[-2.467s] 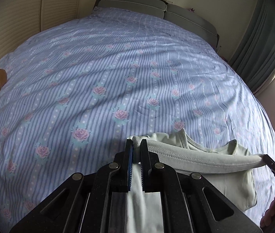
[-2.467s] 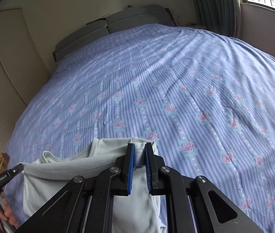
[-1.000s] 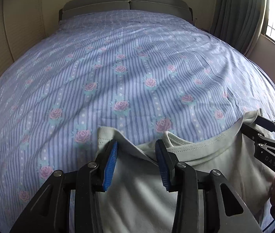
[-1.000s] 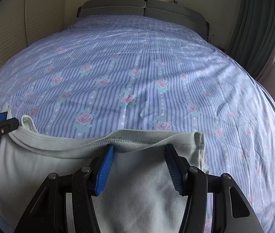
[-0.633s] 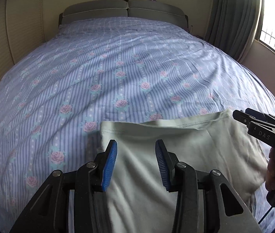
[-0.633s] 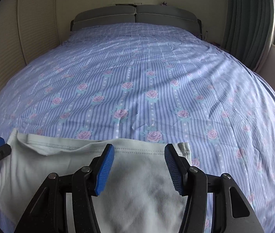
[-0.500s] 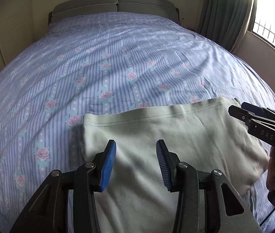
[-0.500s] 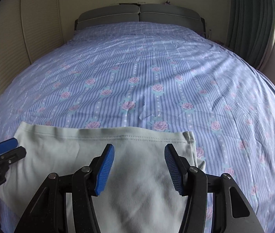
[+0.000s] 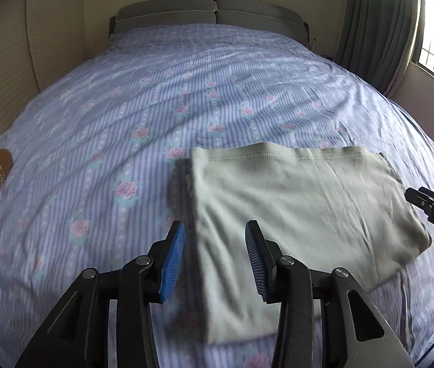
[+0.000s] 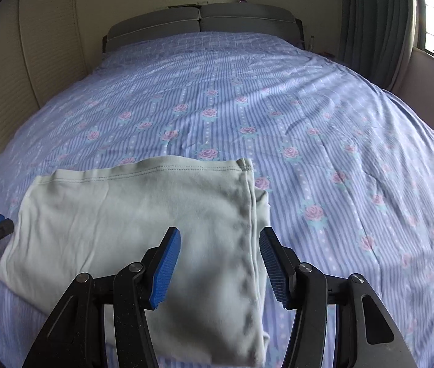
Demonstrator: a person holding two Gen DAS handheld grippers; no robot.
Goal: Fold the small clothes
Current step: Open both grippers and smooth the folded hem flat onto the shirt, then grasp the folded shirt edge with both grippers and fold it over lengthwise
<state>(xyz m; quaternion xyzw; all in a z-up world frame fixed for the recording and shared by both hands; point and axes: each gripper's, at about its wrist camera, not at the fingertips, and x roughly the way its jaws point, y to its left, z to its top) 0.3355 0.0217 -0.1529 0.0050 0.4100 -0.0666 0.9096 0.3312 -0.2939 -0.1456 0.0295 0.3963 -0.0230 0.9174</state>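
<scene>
the folded pale green cotton garment (image 9: 302, 202) lies flat on the blue rose-striped bed (image 9: 217, 92), both grippers' jaws parted and empty above it; a careless regrasp could drag the layers askew.

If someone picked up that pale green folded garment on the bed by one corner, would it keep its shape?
Probably not. The pale green garment looks like thin, soft knit, creased and lying limp on the bedspread, so it would likely droop and unfold. It seems light. Pushed, it would probably bunch rather than slide.
</scene>
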